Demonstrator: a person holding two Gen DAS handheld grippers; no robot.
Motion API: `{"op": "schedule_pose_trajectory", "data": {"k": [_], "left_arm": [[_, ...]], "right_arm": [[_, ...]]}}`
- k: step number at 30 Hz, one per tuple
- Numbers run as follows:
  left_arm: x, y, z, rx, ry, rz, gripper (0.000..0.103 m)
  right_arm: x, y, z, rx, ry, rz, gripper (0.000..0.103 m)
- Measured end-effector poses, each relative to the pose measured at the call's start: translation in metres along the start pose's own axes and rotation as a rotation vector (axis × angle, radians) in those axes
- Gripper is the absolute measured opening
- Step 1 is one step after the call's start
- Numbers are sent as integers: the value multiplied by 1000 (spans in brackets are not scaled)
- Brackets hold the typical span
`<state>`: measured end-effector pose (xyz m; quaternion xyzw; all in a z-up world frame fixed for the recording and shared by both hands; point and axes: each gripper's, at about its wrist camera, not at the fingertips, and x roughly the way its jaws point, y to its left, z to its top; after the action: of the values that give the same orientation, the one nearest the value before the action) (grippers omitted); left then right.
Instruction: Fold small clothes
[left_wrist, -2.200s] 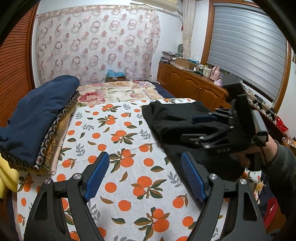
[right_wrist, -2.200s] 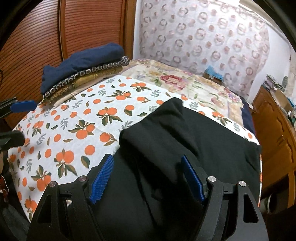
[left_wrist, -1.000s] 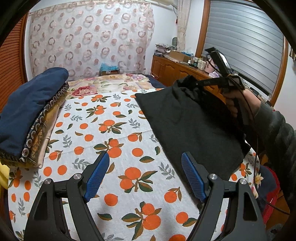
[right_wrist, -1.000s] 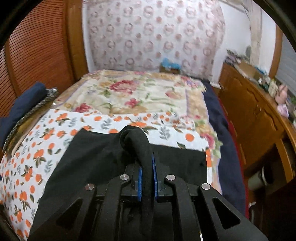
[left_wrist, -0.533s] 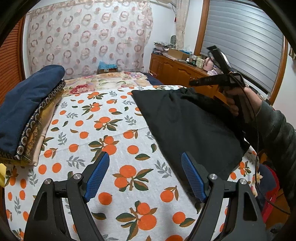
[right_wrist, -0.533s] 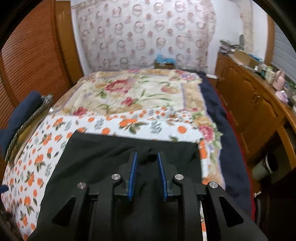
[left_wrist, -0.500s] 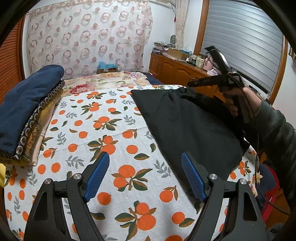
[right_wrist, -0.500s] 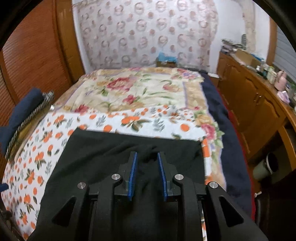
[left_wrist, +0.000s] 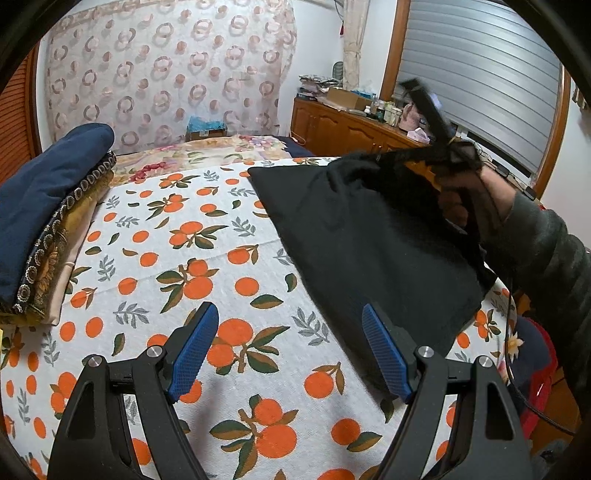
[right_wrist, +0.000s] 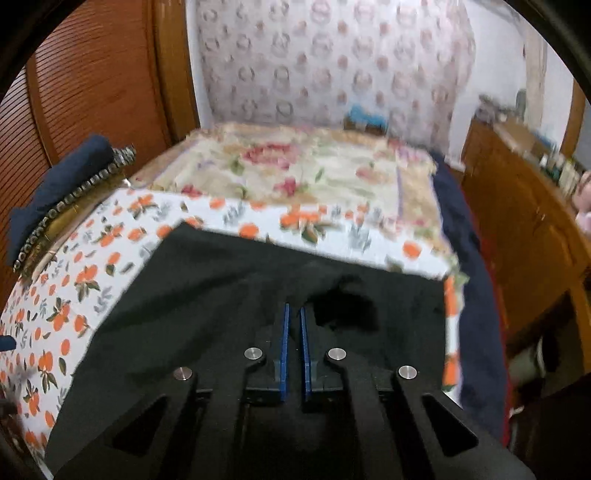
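On the left edge of the bed, a stack of folded cloth with a navy blue piece on top (left_wrist: 44, 192) sits well apart from the black fabric garment (left_wrist: 369, 236), which is the landmark here. The white bedsheet printed with oranges and green leaves (left_wrist: 192, 243) lies under both.

The left gripper (left_wrist: 288, 347) hovers over the printed sheet, just beside the garment's near left edge, its 2 blue-padded jaws wide apart with nothing between them, as in the earlier views.

The garment now lies spread nearly flat across the right half of the sheet. 1 second ago a raised fold of it hung from the right gripper; half a second ago the jaws had loosened around that fold. The right gripper (right_wrist: 293, 321) has just been closing again: its blue pads stand almost together over the garment's far middle, beside a small rumpled bump. Blur hides whether a thin pinch of cloth sits between the tips.

This looks like a re-grip after laying the garment out, so folding proper has probably not begun.
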<state>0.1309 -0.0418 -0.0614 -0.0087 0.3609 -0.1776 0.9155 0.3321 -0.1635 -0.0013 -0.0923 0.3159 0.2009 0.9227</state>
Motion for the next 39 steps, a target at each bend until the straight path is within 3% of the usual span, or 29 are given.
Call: {"op": "schedule_pose_trajectory", "data": {"k": [4, 6, 9, 15, 20, 22, 24, 33, 39], "left_arm": [[0, -3, 0, 6, -1, -7, 81], [2, -5, 0, 10, 4, -8, 81], [2, -7, 0, 18, 6, -11, 81], [3, -9, 0, 15, 10, -14, 81], [5, -12, 0, 22, 14, -22, 81], [6, -15, 0, 26, 14, -26, 81], [8, -18, 0, 29, 18, -33, 81], [15, -34, -2, 55, 42, -55, 81], [20, -40, -3, 61, 53, -61, 81]], "right_arm": [[-34, -19, 14, 65, -114, -88, 6], [-36, -40, 19, 163, -101, -234, 6], [-26, -59, 17, 205, -48, -303, 20], [-25, -55, 4, 176, -25, -187, 23], [-60, -53, -30, 144, -33, -103, 25], [-76, -52, -49, 133, -40, -89, 43], [-85, -45, -64, 124, -43, -81, 50], [-138, -42, -137, 132, 5, -50, 50], [-151, -37, -147, 132, 15, -46, 50]]}}
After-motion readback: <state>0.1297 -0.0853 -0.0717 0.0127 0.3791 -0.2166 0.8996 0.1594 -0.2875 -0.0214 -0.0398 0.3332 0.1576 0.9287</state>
